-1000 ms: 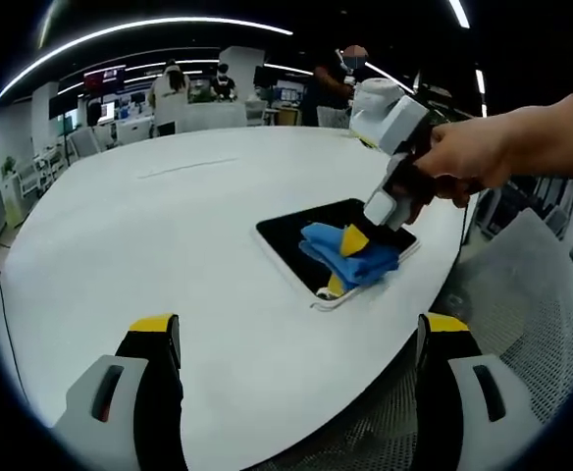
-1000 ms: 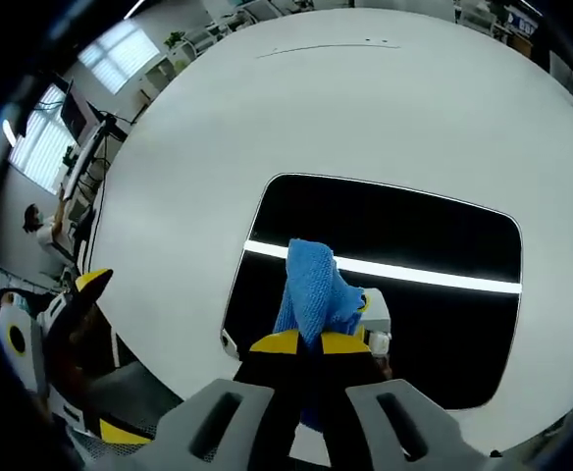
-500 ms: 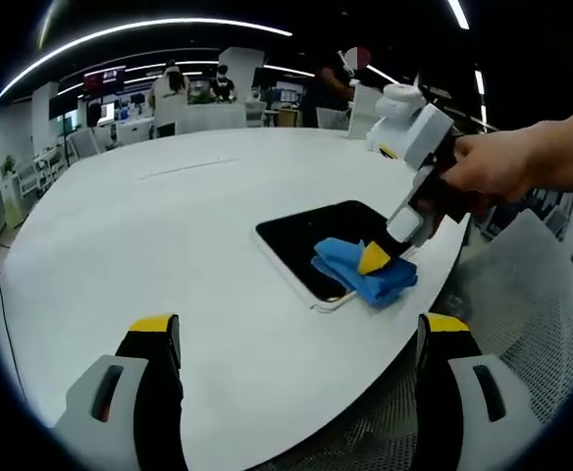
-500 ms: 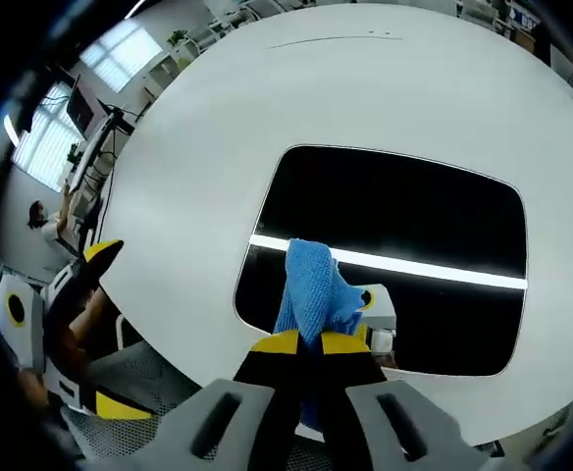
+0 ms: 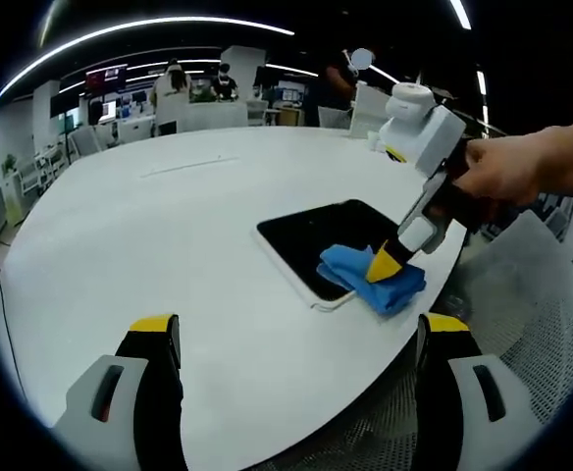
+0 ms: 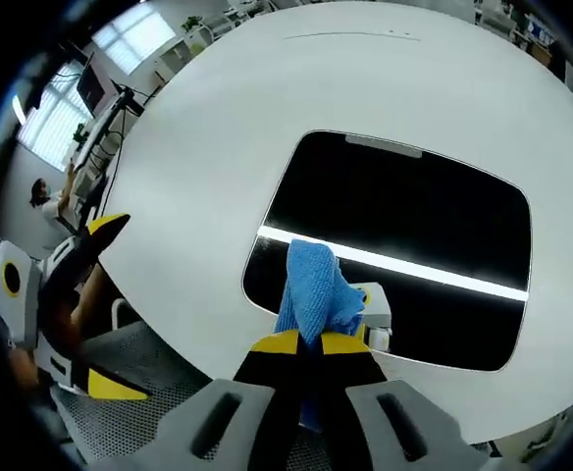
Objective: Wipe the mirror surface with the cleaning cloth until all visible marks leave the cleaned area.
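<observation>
Two grippers in play: right gripper (image 6: 302, 343), yellow-tipped jaws pressed together, clamped on a bunched blue microfibre cleaning cloth (image 6: 314, 287); left gripper (image 5: 296, 334) with jaws spread wide apart, nothing between them, hovering above the near edge of the round white surface (image 5: 139, 226). Flat rectangular mirror with rounded corners and thin white frame (image 6: 404, 216) lies on the surface close to its edge, face dark, reflecting one bright ceiling light strip. In the right gripper view the cloth stands up from the jaw tips over the near long edge of the mirror, its upper end crossing the reflected light strip; a reflection of the gripper shows in the glass just beside it. In the left gripper view the right gripper (image 5: 385, 263) comes in from the right, held by a person's hand (image 5: 507, 172), tilted downward, pressing the cloth (image 5: 373, 278) onto the near corner of the mirror (image 5: 321, 234); part of the cloth hangs past the frame onto the white surface. No marks discernible on the glass at this resolution. White mesh chair (image 5: 532, 324) sits beyond the surface edge at right. Office background with desks, monitors and people, well apart from the work area.
</observation>
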A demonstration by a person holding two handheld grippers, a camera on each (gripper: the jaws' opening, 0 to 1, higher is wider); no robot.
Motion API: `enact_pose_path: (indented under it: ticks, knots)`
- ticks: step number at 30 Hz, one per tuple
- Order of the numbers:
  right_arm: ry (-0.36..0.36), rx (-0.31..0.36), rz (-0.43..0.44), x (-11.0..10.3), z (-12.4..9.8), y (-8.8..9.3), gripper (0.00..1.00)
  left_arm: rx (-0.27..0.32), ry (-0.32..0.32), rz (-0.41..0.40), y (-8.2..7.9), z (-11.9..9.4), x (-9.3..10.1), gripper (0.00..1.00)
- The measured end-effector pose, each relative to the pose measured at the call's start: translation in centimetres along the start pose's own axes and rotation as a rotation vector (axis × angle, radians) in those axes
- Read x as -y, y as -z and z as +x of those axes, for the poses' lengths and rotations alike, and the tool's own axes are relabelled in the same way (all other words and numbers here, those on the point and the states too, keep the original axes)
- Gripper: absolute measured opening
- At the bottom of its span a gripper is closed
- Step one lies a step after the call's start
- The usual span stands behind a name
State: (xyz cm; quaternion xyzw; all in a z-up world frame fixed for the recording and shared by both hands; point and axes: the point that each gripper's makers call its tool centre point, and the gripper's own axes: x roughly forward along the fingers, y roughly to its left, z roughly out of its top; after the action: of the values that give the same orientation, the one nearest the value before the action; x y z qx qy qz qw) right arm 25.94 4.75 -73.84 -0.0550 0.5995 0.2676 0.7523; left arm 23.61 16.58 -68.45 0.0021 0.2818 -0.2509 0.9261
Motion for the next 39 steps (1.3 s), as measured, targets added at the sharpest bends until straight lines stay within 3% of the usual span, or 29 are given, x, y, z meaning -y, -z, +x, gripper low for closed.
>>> enact_pose_path:
  ticks: [15, 39]
  knots:
    - [-0.003, 0.004, -0.015, 0.5, -0.1, 0.2, 0.0, -0.01, 0.006, 0.007, 0.1, 0.0, 0.2, 0.99]
    - [-0.02, 0.011, 0.031, 1.8, -0.7, 0.7, 0.0, -0.028, 0.022, 0.036, 0.3, 0.1, 0.8, 0.99]
